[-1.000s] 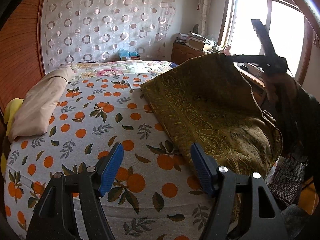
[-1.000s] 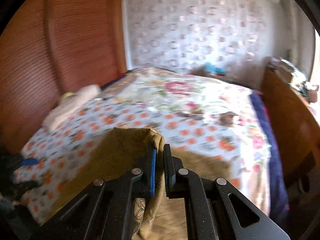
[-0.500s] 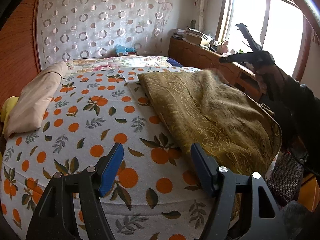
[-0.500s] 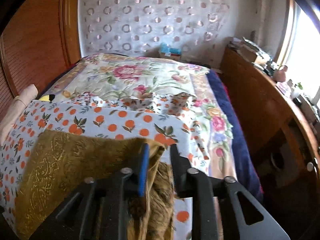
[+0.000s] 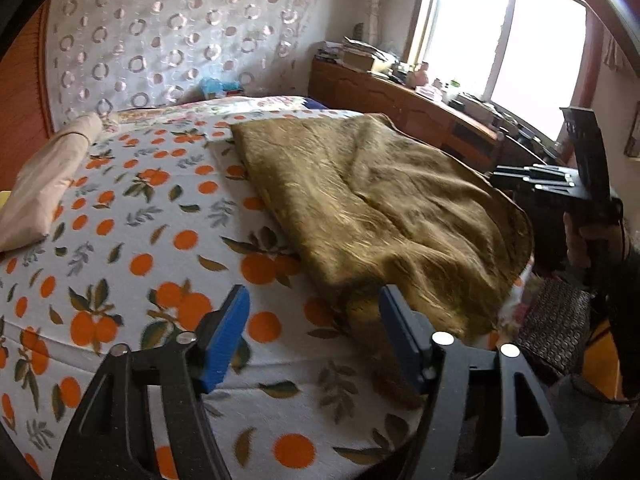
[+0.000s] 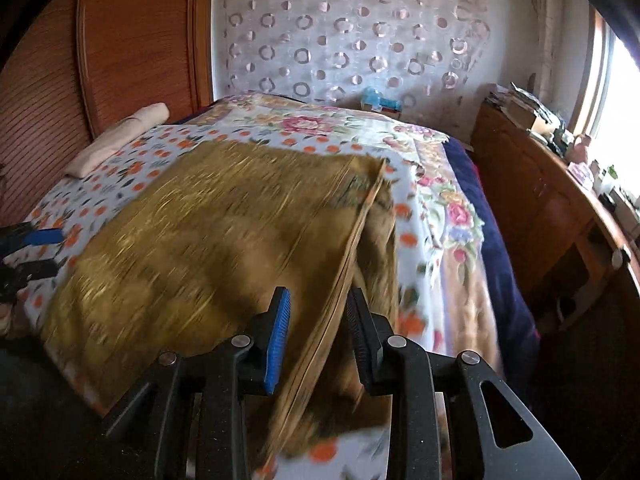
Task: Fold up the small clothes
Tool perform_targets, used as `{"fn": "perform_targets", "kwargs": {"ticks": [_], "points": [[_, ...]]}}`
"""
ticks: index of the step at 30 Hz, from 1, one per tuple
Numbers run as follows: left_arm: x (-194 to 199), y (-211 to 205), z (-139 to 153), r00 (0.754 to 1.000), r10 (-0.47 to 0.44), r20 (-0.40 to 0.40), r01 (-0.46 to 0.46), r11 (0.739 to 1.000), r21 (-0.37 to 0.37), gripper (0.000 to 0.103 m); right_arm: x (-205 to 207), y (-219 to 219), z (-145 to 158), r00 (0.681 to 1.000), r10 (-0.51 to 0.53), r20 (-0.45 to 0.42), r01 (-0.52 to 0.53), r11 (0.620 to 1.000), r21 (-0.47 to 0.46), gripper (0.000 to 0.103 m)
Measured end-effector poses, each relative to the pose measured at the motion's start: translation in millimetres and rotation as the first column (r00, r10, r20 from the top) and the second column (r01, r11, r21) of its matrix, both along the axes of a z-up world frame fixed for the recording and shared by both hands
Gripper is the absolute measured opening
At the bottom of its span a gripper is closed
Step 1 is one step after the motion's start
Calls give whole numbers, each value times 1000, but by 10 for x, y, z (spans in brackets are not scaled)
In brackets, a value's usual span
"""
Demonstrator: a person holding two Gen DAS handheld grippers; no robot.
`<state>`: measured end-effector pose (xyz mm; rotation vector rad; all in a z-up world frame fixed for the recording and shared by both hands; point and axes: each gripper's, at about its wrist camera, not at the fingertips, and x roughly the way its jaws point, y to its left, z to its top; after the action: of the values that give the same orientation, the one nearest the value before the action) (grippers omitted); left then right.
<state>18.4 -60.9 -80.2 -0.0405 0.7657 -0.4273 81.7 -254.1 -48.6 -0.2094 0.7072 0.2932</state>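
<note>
An olive-gold patterned garment (image 5: 384,204) lies spread on the orange-print bed sheet (image 5: 132,240), its near end hanging over the bed's edge. My left gripper (image 5: 312,336) is open and empty, just above the garment's near left corner. My right gripper (image 6: 318,328) is open; the garment's (image 6: 192,248) folded edge runs between its spread jaws, ungripped. The right gripper also shows in the left wrist view (image 5: 560,184), held at the bed's right side. The left gripper shows in the right wrist view (image 6: 36,248) at the far left.
A rolled beige cloth (image 5: 48,176) lies at the bed's left by the wooden headboard (image 6: 132,52). A floral quilt (image 6: 360,128) covers the far bed. A cluttered wooden dresser (image 5: 400,100) stands under the window at right. A dark patterned bag (image 5: 556,324) sits on the floor.
My right gripper has opened and let go of the garment, which has dropped flat onto the bed. The right gripper has pulled back and down. My left gripper has moved closer to the garment's near corner.
</note>
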Motion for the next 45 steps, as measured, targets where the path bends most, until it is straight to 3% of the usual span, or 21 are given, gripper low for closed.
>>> {"fn": "perform_targets", "kwargs": {"ticks": [8,9,12,15,21,24,28,30,40,45], "points": [[-12,-188,-126,994,-74,-74,74,997,-9,37,-174,-117,-49,999,0,-32,1,999,33,30],[-6,-206,-136,994,-78,-81,78,997,-5,34,-199,-113,-38,999,6,-32,-5,999,37,20],[-17,-244,-146,991,-94,-95,94,996,-4,25,-233,-138,-56,999,13,-29,-11,998,56,7],[-51,-278,-137,986,-122,-110,121,993,-18,7,-267,-181,-33,1000,13,-9,-12,997,80,6],[-168,-289,5,987,-127,-96,127,992,-10,6,-462,-325,163,991,-73,109,62,993,99,5],[-183,-278,48,991,-112,-76,112,994,-13,8,-480,-390,154,993,-89,83,82,993,84,5],[-135,-297,16,991,-105,-82,105,995,-6,29,-405,-415,-40,995,-102,7,102,994,46,5],[-93,-311,-16,990,-108,-95,107,994,-12,32,-394,-409,-78,995,-102,-4,102,994,44,5],[-26,-328,-55,987,-109,-120,109,994,-10,33,-357,-337,-38,994,-104,19,104,994,17,5],[-24,-327,-55,987,-107,-119,107,994,-8,33,-395,-331,5,992,-114,52,113,994,9,16]]}}
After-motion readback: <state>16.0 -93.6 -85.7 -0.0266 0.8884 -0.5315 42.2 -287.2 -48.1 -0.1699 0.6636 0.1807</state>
